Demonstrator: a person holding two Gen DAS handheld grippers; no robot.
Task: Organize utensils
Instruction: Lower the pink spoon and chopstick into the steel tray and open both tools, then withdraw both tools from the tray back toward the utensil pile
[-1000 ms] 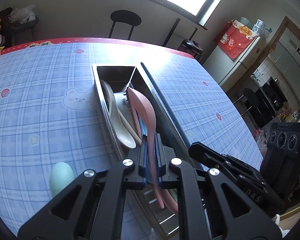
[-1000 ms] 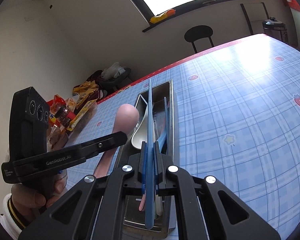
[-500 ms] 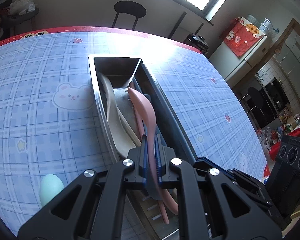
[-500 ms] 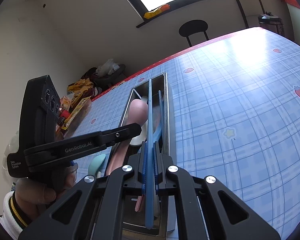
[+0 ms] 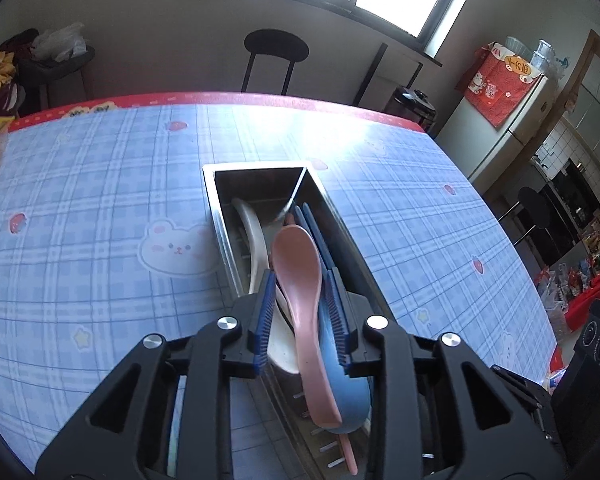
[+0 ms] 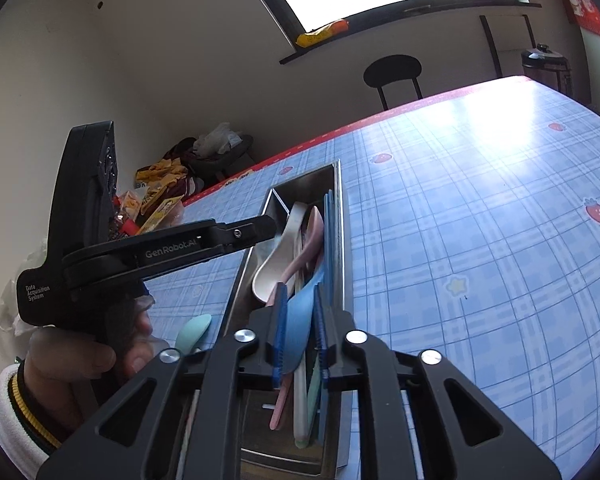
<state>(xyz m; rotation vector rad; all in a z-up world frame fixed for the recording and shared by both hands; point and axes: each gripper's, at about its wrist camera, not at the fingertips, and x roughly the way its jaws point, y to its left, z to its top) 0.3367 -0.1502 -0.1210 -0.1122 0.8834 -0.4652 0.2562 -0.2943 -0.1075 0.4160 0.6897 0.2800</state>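
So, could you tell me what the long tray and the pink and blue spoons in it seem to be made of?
The tray looks like stainless steel: thin, grey walls with bright reflections and sharp folded corners. The pink spoon and blue spoon look like matte plastic or melamine, possibly silicone: even, opaque colour, soft sheen, no metallic glint. The look alone cannot settle which.

A metal tray lies on the desk straight ahead of the left claw. Spoons lie lengthwise in it, between both claws' fingers. A lone spoon rests on the desk left of the right claw.
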